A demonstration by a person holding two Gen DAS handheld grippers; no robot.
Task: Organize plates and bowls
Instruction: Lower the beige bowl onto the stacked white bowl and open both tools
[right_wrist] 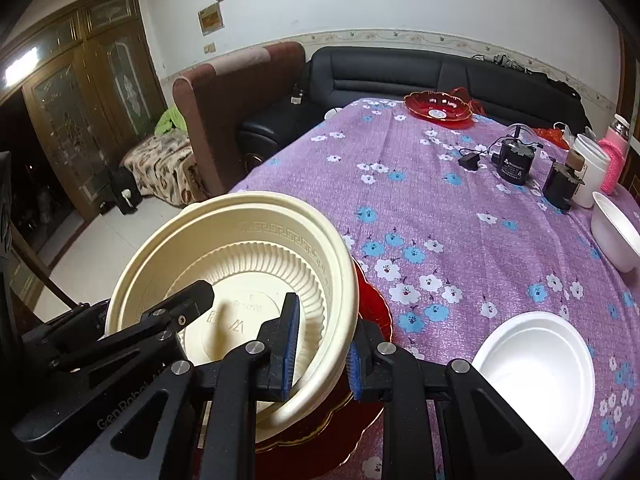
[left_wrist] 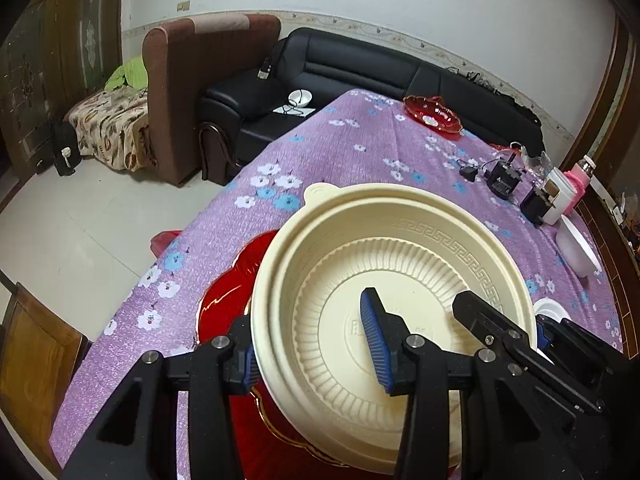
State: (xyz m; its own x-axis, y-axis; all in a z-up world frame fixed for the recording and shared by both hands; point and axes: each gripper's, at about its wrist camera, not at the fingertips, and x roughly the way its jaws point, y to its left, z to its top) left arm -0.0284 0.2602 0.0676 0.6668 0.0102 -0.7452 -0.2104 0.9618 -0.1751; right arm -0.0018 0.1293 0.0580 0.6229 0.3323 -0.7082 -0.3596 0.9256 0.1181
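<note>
A large cream plastic bowl (left_wrist: pixel 392 280) with a key-pattern rim sits over a red gold-edged plate (left_wrist: pixel 224 304) at the near edge of the purple flowered table. My left gripper (left_wrist: pixel 312 348) straddles the bowl's left rim, one finger inside and one outside, with a visible gap. My right gripper (right_wrist: pixel 320 348) straddles the bowl's (right_wrist: pixel 240 264) right rim the same way, over the red plate (right_wrist: pixel 372 304). A white bowl (right_wrist: pixel 536 376) lies to the right. A red glass dish (right_wrist: pixel 436 106) stands at the far edge.
Black power adapters (right_wrist: pixel 514 162), a white cup (right_wrist: pixel 588 168), a pink bottle (right_wrist: pixel 614 152) and another white bowl (right_wrist: pixel 616 240) sit at the right side. A black sofa (left_wrist: pixel 352 68) and brown armchair (left_wrist: pixel 192 92) stand beyond the table. A wooden chair (left_wrist: pixel 36 356) is at near left.
</note>
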